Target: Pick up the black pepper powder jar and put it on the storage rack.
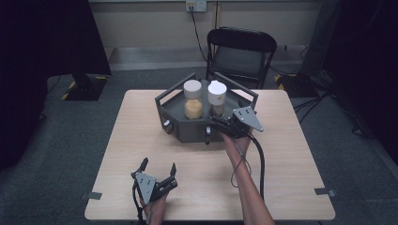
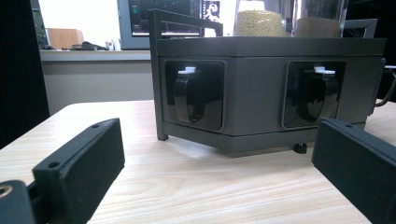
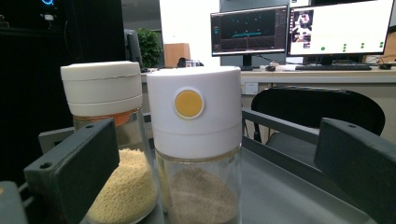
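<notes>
I line my right claw (image 1: 220, 123) up wide on the brown-grain jar (image 3: 198, 154) at the rack's (image 1: 176, 123) two o'clock, ready to straddle it, while my left claw (image 1: 159, 168) rests wide on the tabletop (image 1: 281, 154) at seven o'clock.

Wooden surface (image 1: 141, 122) with a dark hexagonal tray (image 1: 187, 129) near the far middle. In the tray, two white-capped jars: yellow-grain jar (image 1: 193, 99) left, brown-grain jar (image 1: 217, 98) right, just beside each other. Right tool (image 1: 219, 123) at the tray's front right edge, near the brown-grain jar. Left tool (image 1: 158, 166) low over the near surface, jaws spread, well apart from the tray. Black chair (image 1: 240, 51) behind.
</notes>
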Demonstrator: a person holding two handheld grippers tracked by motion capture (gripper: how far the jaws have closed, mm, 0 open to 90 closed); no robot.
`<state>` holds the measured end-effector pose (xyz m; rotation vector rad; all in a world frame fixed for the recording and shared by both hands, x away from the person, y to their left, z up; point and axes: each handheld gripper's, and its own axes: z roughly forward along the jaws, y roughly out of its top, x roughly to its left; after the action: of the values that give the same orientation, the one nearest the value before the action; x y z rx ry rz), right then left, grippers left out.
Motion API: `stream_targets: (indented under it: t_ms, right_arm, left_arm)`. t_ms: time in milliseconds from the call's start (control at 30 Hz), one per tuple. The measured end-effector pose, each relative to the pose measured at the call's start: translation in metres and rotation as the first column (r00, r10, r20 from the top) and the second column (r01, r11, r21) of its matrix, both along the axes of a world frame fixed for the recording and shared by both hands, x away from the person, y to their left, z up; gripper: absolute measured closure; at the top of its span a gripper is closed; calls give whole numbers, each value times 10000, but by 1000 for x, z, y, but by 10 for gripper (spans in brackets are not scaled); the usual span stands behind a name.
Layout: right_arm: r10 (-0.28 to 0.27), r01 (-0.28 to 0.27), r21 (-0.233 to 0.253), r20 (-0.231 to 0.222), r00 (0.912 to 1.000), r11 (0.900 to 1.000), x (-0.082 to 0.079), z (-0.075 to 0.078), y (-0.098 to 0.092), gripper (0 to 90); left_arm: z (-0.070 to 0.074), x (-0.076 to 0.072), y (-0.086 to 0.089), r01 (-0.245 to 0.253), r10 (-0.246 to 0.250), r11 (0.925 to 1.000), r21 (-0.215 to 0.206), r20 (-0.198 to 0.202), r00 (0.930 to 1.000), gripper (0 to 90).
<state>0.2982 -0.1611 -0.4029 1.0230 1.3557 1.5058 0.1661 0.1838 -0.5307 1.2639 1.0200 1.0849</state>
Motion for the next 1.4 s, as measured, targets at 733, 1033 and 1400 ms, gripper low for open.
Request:
stream_targets:
  t_ms: [733, 1033, 1400]
  right_arm:
    - [-217, 220, -145, 217, 9995, 9997, -32, -13, -6, 0]
    - [-300, 303, -133, 256, 9992, 9995, -48, -16, -11, 0]
    - [-266, 265, 39, 289, 9992, 9996, -65, -23, -19, 0]
  left_arm:
    - [0, 0, 0, 7, -7, 10000, 3, -1, 10000, 18]
    - [0, 0, 0, 6, -6, 10000, 6, 7, 10000, 18]
    - [0, 0, 0, 8, -8, 10000, 8, 4, 10000, 18]
